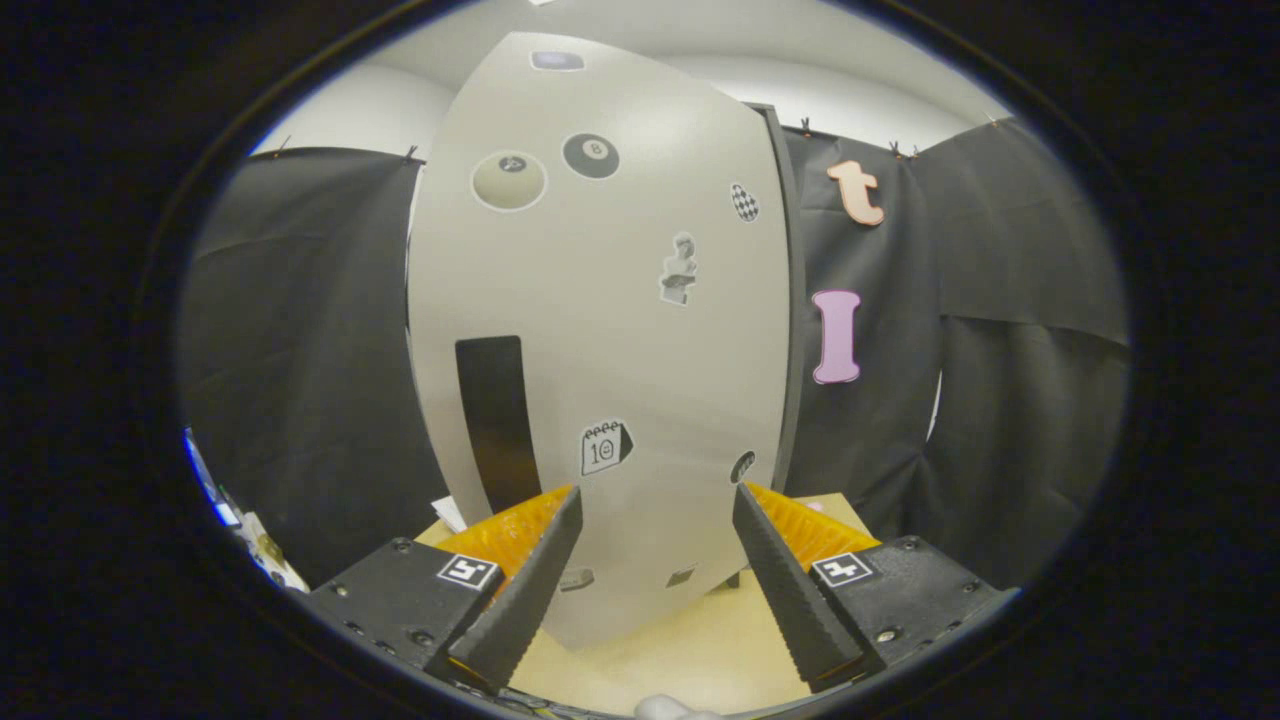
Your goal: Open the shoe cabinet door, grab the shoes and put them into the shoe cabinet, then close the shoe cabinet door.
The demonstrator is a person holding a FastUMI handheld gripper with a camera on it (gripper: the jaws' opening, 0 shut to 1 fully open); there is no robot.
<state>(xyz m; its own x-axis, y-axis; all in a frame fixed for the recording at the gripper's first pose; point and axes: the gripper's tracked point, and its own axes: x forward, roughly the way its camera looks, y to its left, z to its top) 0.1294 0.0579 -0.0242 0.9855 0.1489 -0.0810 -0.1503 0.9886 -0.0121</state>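
The shoe cabinet's grey door [600,330] stands upright just ahead of my fingers, shut flat against its dark frame [793,300] on the right. Stickers dot its face. A black vertical handle strip [492,420] runs down its left part, a little beyond my left finger. My gripper [655,495] is open, with the fingers spread wide and nothing between them; the fingertips sit close to the lower door face. A small white rounded shape [668,708], perhaps a shoe tip, shows just below the fingers.
The cabinet rests on a light wooden surface [690,650]. Black cloth walls [300,350] hang on both sides of it. Some papers and small clutter [255,550] lie low at the left.
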